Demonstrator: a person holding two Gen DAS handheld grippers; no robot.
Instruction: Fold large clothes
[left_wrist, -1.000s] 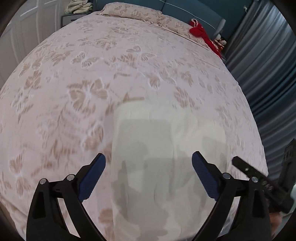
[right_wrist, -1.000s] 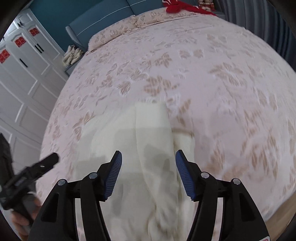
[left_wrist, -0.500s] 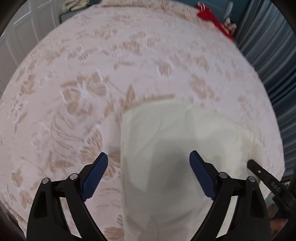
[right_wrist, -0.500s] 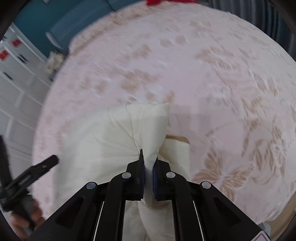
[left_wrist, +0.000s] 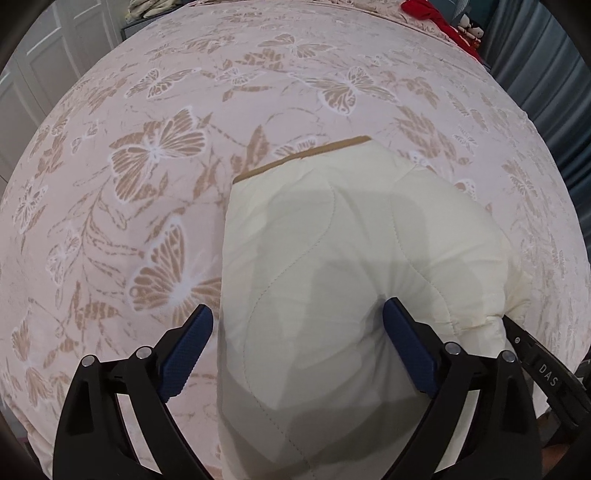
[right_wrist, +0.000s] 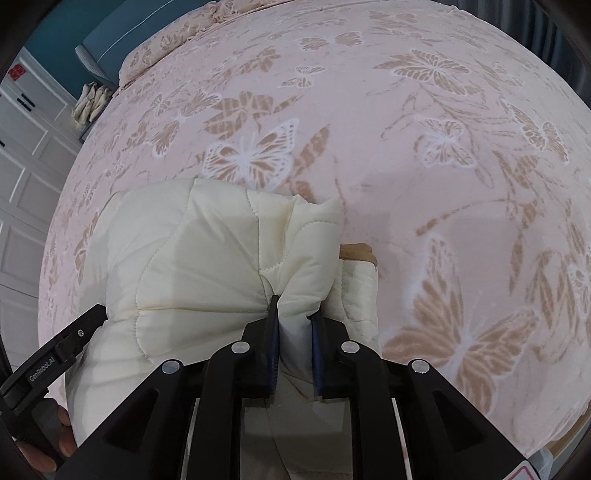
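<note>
A pink butterfly-patterned bedspread (left_wrist: 258, 92) covers the bed beside white cupboards (right_wrist: 22, 177). On it lies the cream quilted garment (left_wrist: 332, 258), puffy; right gripper (right_wrist: 293, 328) pinches its fold, left gripper (left_wrist: 295, 347) spread wide.

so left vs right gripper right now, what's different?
The left gripper stands wide open, its fingers straddling the cream quilted garment without pinching it. The right gripper, just closed, is clamped on a bunched fold of that garment. Both point steeply down at the butterfly bedspread.
</note>
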